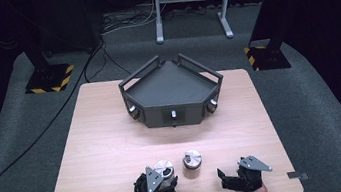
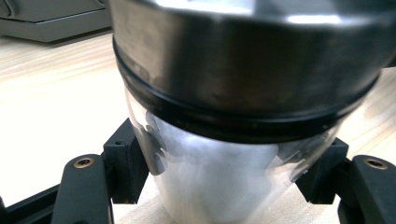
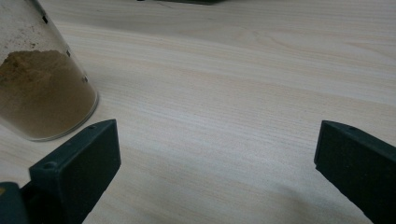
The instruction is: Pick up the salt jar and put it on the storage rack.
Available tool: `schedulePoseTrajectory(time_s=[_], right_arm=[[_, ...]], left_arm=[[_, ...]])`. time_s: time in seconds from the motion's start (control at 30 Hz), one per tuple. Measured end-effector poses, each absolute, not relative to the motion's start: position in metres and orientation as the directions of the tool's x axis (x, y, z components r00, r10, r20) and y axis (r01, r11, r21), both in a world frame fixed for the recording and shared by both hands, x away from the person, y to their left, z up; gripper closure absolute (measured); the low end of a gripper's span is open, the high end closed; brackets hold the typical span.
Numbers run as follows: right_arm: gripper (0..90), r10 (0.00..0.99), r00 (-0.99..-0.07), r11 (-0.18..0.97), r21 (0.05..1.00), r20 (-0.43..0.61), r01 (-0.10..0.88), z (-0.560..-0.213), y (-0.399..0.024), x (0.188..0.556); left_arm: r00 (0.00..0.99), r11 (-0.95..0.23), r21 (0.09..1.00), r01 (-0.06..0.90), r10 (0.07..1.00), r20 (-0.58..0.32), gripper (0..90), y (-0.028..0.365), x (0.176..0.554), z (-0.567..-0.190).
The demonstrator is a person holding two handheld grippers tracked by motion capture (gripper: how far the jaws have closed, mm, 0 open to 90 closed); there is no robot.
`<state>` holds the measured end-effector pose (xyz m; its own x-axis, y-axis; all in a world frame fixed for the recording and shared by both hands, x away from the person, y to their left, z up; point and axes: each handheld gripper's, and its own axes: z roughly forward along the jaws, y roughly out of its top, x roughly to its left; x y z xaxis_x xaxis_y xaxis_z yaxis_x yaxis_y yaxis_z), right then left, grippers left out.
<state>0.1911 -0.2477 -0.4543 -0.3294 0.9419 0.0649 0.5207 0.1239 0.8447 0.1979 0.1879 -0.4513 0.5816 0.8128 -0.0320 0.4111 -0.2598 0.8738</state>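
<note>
My left gripper (image 1: 162, 178) clamps one of two steel-lidded jars (image 2: 233, 140); the second jar (image 1: 192, 160) stands just beside. My right gripper (image 1: 228, 179) gapes, holding nothing.

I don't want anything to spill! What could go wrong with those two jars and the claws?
1. The left claw grips the clear, metal-lidded jar of white powder low on its glass; its heavy lid sits above the pads, so it might tip when lifted.
2. The clear, metal-lidded jar of brown powder stands close beside it and could get bumped over.
3. The open right claw sits near the light wooden table edge; anything nudged there could fall.
</note>
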Motion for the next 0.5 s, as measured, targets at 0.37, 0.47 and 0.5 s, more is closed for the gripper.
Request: schedulePoseTrajectory(time_s=[0.37,0.47,0.5], right_arm=[[0.0,0.942,-0.330,0.124,0.844,0.066,0.522,-0.4541,-0.2479,0.1914],[0.0,0.942,-0.330,0.124,0.844,0.066,0.522,-0.4541,-0.2478,0.1914],[0.0,0.942,-0.329,0.124,0.844,0.066,0.523,-0.4540,-0.2477,0.1915]], left_arm=[[0.567,-0.255,0.876,0.410,0.823,-0.026,31.3,0.1949,0.1993,-0.4483],[0.564,-0.255,0.876,0.410,0.825,-0.024,31.3,0.1970,0.2001,-0.4473],[0.562,-0.251,0.877,0.409,0.827,-0.025,31.3,0.1976,0.2002,-0.4473]])
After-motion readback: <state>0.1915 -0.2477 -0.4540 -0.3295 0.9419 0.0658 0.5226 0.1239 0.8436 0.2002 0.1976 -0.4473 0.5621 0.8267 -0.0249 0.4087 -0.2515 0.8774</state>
